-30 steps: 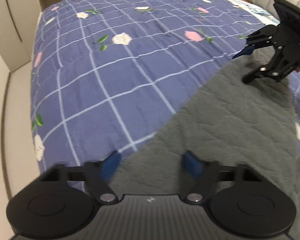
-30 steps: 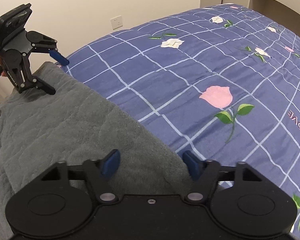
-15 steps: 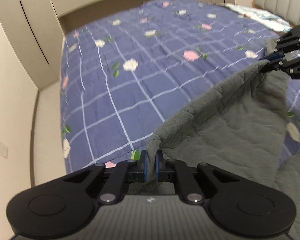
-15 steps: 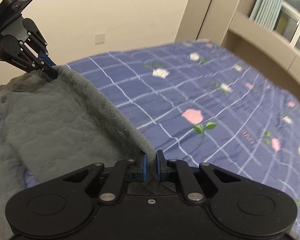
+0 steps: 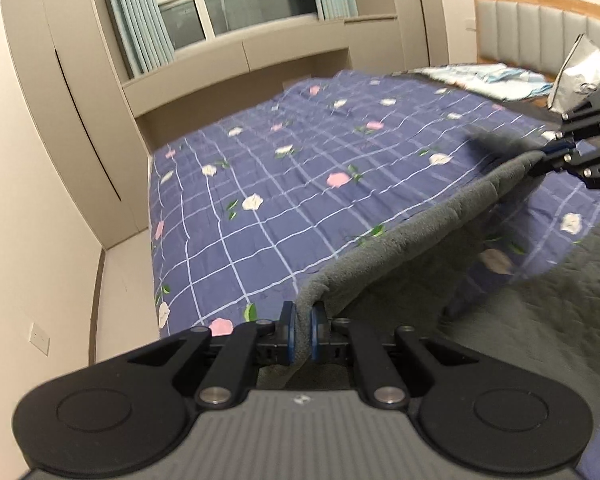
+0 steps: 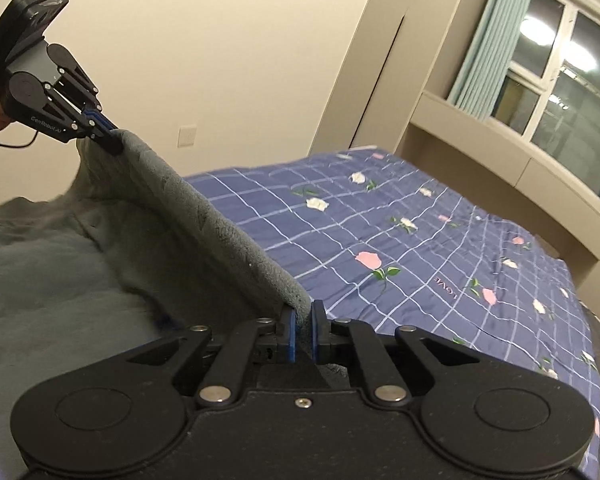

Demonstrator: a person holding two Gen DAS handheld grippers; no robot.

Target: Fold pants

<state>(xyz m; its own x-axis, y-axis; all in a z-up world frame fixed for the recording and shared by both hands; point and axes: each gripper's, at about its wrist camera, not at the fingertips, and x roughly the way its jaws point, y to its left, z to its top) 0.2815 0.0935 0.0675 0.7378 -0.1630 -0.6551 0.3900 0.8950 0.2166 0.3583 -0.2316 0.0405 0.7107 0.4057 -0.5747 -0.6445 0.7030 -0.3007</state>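
The grey fleece pants [image 5: 432, 236] lie partly on the bed, with one edge lifted and stretched between my two grippers. My left gripper [image 5: 303, 330] is shut on one end of that edge; it also shows in the right wrist view [image 6: 110, 136] at upper left. My right gripper [image 6: 304, 330] is shut on the other end; it shows in the left wrist view [image 5: 548, 156] at the far right. The rest of the pants [image 6: 40, 280] hangs down and rests on the bed below the raised edge.
The bed has a blue checked cover with flowers [image 5: 268, 184]. A padded headboard [image 5: 540, 24] and a pillow [image 5: 584, 76] are at the far right. A window with curtains [image 6: 560, 64] and a ledge run along the far side. A wall [image 6: 200, 40] stands at the bed's foot.
Both grippers closed on the pants' edge and lifted it off the bed. The edge is now raised higher and pulled taut between them, with both cameras tilted up toward the window.
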